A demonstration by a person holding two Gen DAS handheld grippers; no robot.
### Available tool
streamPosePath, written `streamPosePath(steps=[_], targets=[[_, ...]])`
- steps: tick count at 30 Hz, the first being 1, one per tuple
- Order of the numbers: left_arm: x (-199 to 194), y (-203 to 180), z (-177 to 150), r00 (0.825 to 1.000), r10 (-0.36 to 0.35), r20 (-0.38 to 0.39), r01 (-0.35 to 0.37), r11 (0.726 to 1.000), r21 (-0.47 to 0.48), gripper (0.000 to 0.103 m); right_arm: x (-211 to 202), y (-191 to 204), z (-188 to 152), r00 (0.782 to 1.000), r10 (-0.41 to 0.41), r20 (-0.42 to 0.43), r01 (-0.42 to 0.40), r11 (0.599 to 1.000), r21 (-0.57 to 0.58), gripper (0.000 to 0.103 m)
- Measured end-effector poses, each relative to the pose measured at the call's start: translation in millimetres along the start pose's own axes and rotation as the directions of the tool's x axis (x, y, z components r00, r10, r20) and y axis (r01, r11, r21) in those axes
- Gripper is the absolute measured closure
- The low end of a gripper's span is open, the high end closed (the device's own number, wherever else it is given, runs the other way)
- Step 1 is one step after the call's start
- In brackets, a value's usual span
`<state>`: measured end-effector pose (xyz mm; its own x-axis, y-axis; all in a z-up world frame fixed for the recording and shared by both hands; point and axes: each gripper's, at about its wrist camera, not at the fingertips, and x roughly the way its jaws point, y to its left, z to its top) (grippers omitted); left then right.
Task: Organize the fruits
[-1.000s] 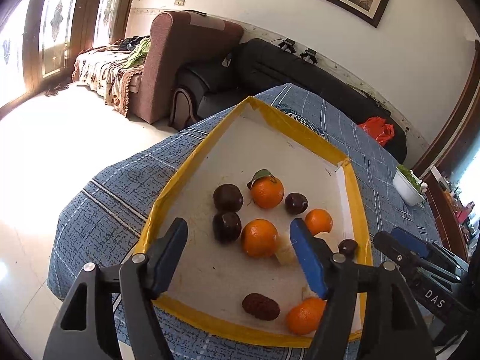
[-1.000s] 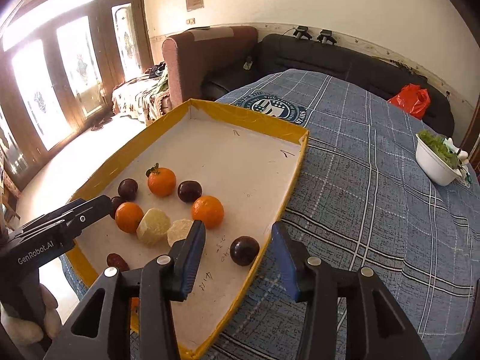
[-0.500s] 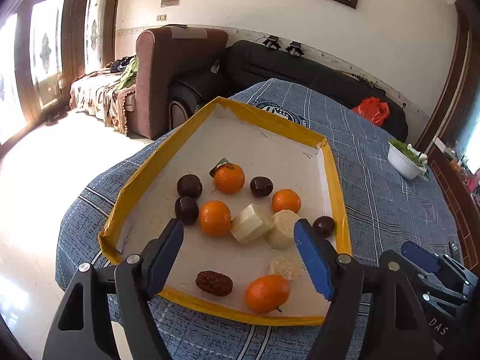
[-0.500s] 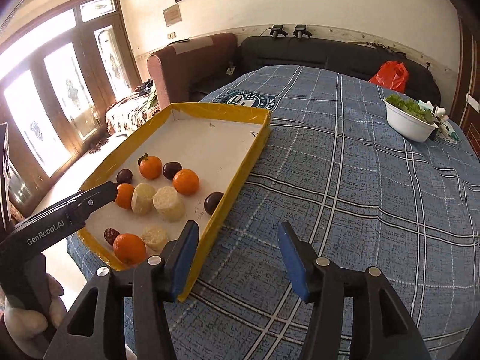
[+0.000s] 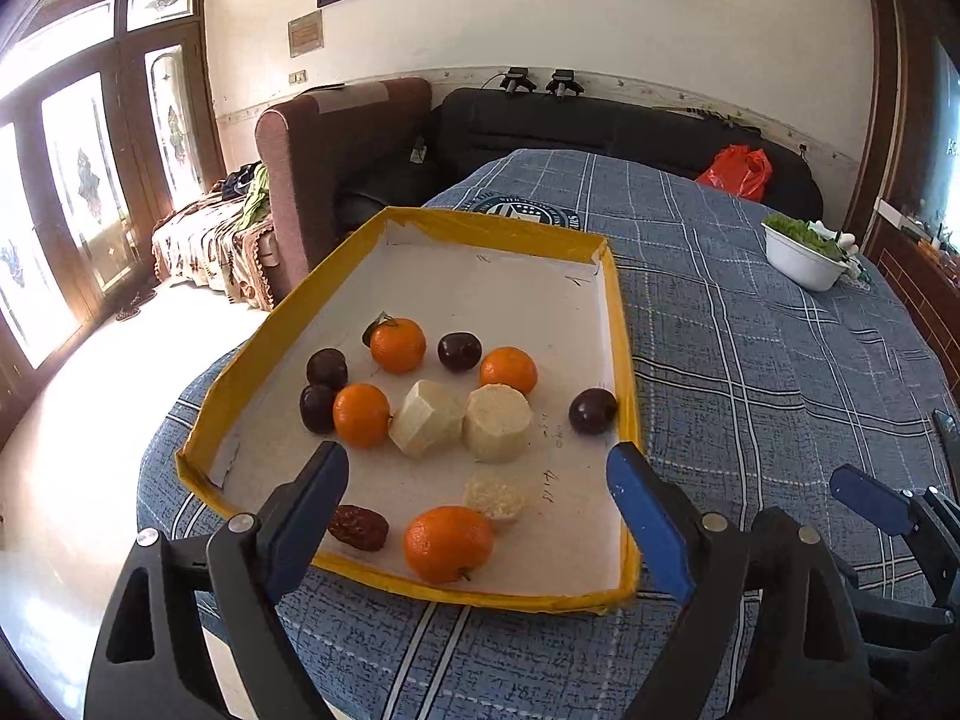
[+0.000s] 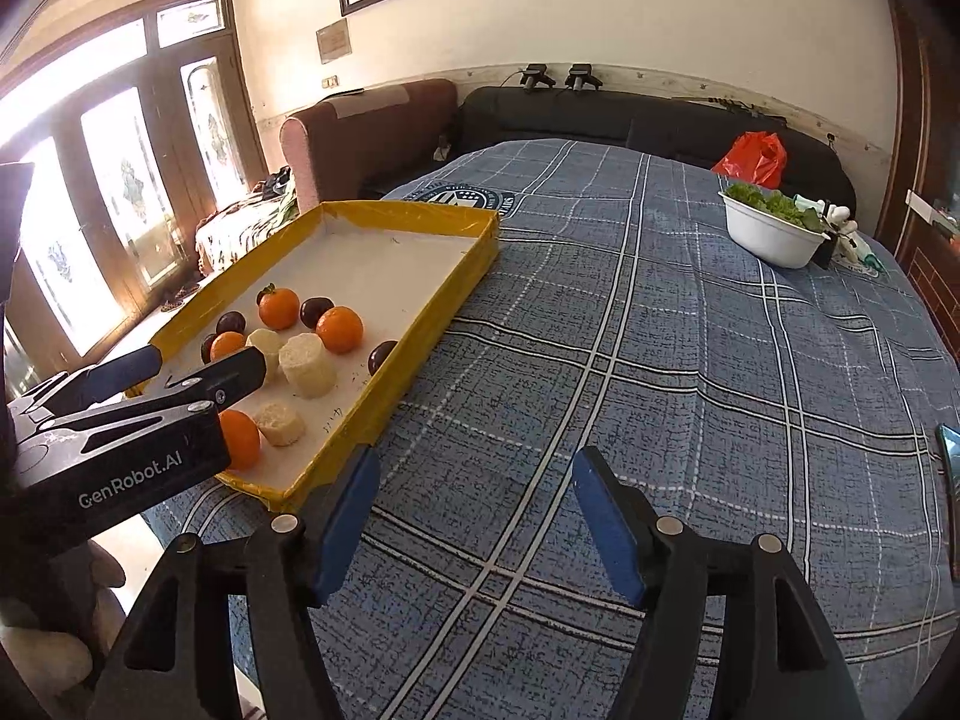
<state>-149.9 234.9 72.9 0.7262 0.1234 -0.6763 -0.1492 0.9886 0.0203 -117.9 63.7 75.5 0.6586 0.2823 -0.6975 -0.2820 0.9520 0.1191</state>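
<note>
A shallow yellow-edged tray point(image 5: 624, 324) point(image 6: 462, 276) lies on the table with several oranges, dark plums, pale peeled chunks and one brown date point(image 5: 358, 527). The nearest orange point(image 5: 448, 543) sits by the tray's front rim. My left gripper point(image 5: 480, 492) hovers over that front rim, its jaws opening, nothing between them. My right gripper point(image 6: 474, 498) is over bare tablecloth to the right of the tray, its jaws also opening and empty. The left gripper point(image 6: 204, 363) shows at the left of the right wrist view, hiding part of the fruit.
A blue checked cloth point(image 6: 660, 360) covers the table. A white bowl of greens point(image 6: 771, 228) point(image 5: 804, 252) stands at the far right. A red bag point(image 6: 753, 159) lies on the dark sofa behind. A dark flat object point(image 6: 951, 468) lies at the right edge.
Both grippers have drawn back from the tray and spread wider. The right one has swung right, off the tray and onto the cloth. The fruit has not moved.
</note>
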Motion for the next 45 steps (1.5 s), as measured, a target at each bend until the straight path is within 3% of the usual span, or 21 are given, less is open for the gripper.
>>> streamPosePath(steps=[32, 45], targets=[[-4, -8, -11, 0.999, -0.046, -0.015, 0.046, 0.999, -0.002, 0.015, 3, -2, -14, 0.999, -0.022, -0.032, 0.023, 1.0, 0.02, 0.022], [-25, -4, -9, 0.998, -0.019, 0.055, 0.02, 0.999, -0.033, 0.015, -5, -3, -18, 1.0, -0.023, -0.022, 0.023, 0.999, 0.035, 0.02]])
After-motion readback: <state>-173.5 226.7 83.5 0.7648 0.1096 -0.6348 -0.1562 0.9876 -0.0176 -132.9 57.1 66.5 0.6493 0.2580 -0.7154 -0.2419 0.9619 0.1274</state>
